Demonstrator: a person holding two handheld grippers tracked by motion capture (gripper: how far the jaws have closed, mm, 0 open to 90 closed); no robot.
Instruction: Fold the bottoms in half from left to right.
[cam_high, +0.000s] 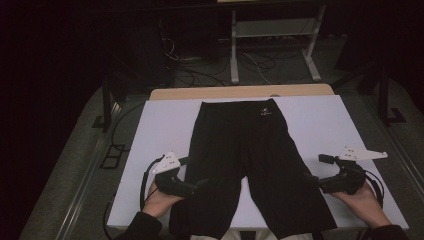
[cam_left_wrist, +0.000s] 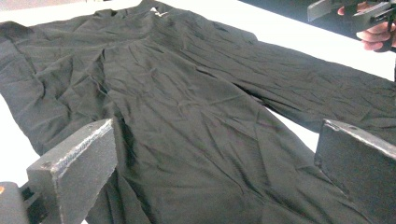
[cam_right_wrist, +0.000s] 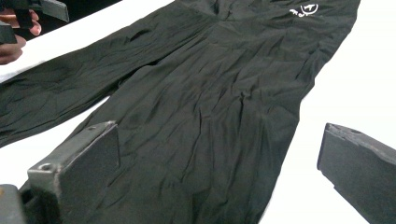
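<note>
Black shorts (cam_high: 243, 165) lie flat on the white table (cam_high: 160, 130), waistband at 12 o'clock, both legs running toward 6 o'clock, a small white logo (cam_high: 265, 112) near the waistband. My left gripper (cam_high: 200, 184) sits at the 9 o'clock leg edge, jaws wide apart, holding nothing. My right gripper (cam_high: 311, 177) sits at the 3 o'clock leg edge, jaws equally wide, empty.

Black shorts (cam_right_wrist: 196, 107) between open claw (cam_right_wrist: 217, 172)

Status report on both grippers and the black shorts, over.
Left gripper open, right gripper open. Black fabric shorts flat on white table, ungripped. Nothing in the way.
</note>
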